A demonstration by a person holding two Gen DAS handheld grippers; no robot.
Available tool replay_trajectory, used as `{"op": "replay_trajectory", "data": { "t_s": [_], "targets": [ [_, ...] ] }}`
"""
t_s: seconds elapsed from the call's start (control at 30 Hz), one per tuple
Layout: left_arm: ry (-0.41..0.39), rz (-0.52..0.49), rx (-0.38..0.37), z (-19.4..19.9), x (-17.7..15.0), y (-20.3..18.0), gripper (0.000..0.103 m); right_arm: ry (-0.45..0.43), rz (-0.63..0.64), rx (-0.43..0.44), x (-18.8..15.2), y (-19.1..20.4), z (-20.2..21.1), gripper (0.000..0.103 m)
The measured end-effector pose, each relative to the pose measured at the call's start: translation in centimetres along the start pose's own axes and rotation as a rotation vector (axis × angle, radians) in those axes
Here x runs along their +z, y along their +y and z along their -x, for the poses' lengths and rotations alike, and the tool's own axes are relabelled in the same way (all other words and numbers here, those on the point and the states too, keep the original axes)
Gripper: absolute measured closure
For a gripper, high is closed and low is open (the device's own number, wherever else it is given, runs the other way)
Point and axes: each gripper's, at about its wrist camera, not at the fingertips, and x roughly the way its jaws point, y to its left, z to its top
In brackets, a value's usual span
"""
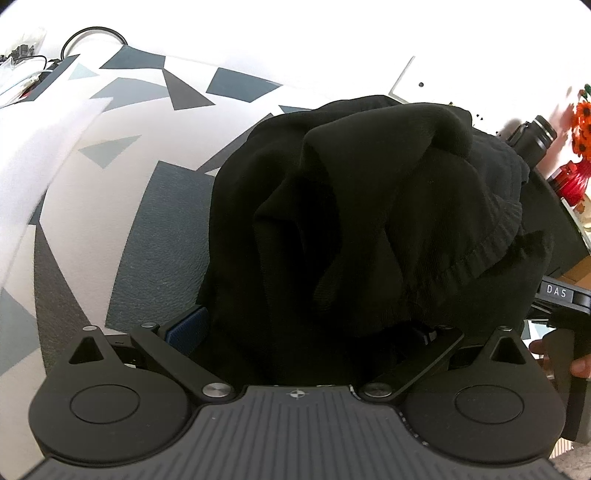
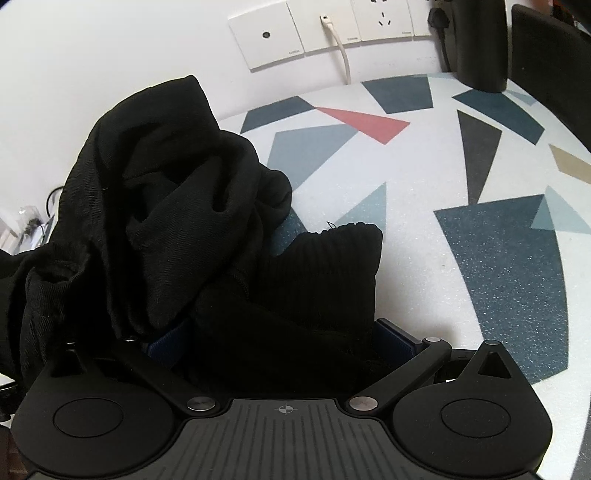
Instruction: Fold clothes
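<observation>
On a white desk (image 2: 424,229) patterned with grey, blue and pink shapes, beneath wall sockets (image 2: 325,29), a crumpled black garment (image 2: 177,229) lies bunched near the wall edge, pinched by both the left tool (image 1: 310,332) and the right tool (image 2: 280,332).

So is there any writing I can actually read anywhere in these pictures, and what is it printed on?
"DAS": white letters on a small dark label on the black device at the right edge of the left wrist view.
Small grey brand marks on the white wall plates in the right wrist view: too small to read.
The black garment and the patterned table mat show no text.
</observation>
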Motion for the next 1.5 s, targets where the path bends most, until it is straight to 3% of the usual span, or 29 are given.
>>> {"op": "replay_trajectory", "data": {
  "t_s": [0.93, 1.5],
  "targets": [
    [-0.048, -0.010, -0.033, 0.3, -0.9, 0.0, 0.000, -0.051, 0.004, 0.032, -0.4, -0.1, 0.0, 0.001],
    [0.039, -0.004, -0.010, -1.4, 1.9, 0.1, 0.000, -0.060, -0.025, 0.001, -0.2, 0.8, -0.2, 0.001]
  ]
}}
